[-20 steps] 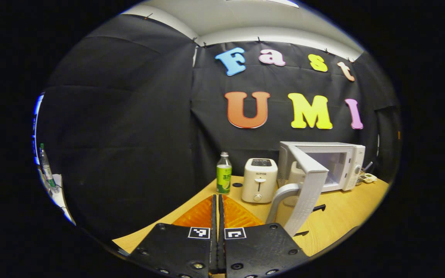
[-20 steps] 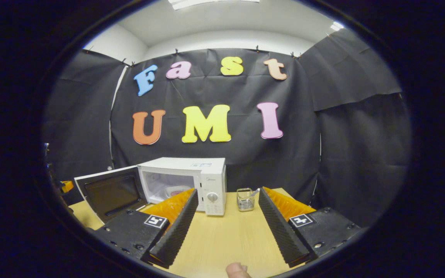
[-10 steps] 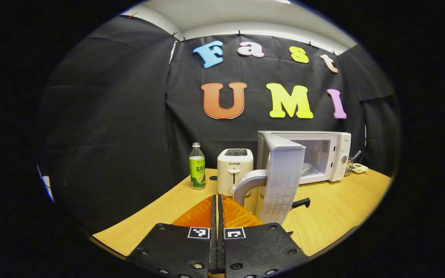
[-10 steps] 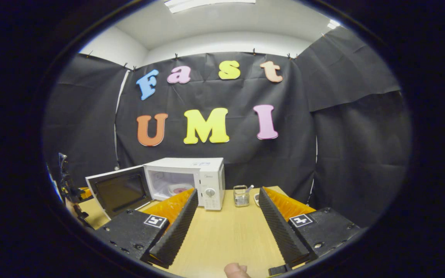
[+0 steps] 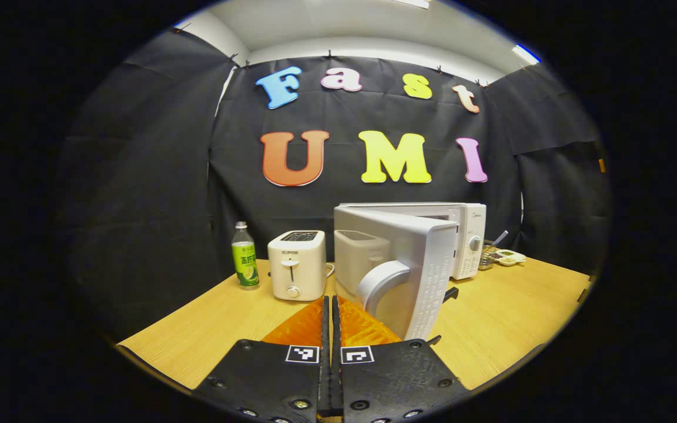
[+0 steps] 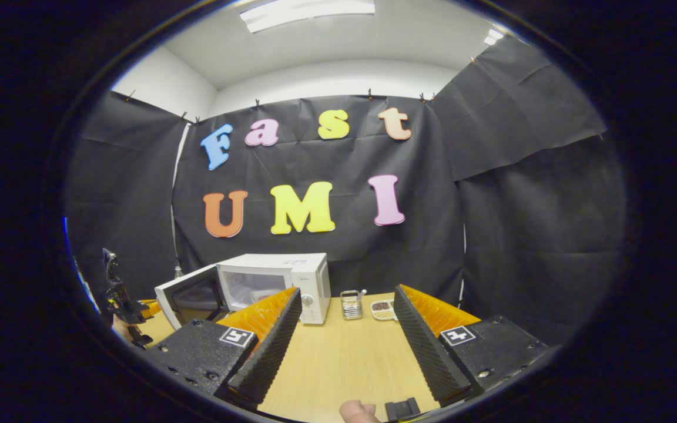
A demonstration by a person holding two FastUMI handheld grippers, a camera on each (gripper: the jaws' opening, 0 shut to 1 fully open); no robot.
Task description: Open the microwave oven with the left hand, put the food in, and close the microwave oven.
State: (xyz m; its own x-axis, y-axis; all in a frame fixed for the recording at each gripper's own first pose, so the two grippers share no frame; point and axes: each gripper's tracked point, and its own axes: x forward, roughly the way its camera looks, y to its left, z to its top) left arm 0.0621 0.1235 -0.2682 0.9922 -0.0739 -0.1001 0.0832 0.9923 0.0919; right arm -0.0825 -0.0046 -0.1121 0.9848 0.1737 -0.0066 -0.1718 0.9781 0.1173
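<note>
- Now the microwave door (image 5: 400, 267) stands swung further toward shut than a second ago, on the microwave (image 6: 274, 282) at the counter's (image 6: 344, 358) back.
- Left tongs (image 5: 331, 311) stay together, just beside the door's handle (image 5: 381, 282).
- Right tongs (image 6: 344, 317) stay apart, empty, drawn further back.

Black cloth (image 6: 520, 235) hangs as the booth's wall at the far side and on both flanks, clipped along its top edge. Above it runs a white wall (image 6: 338, 79) under a white ceiling (image 6: 338, 35) with a bright light panel (image 6: 306, 7). A light wooden table (image 5: 509, 317) fills the near ground.
</note>
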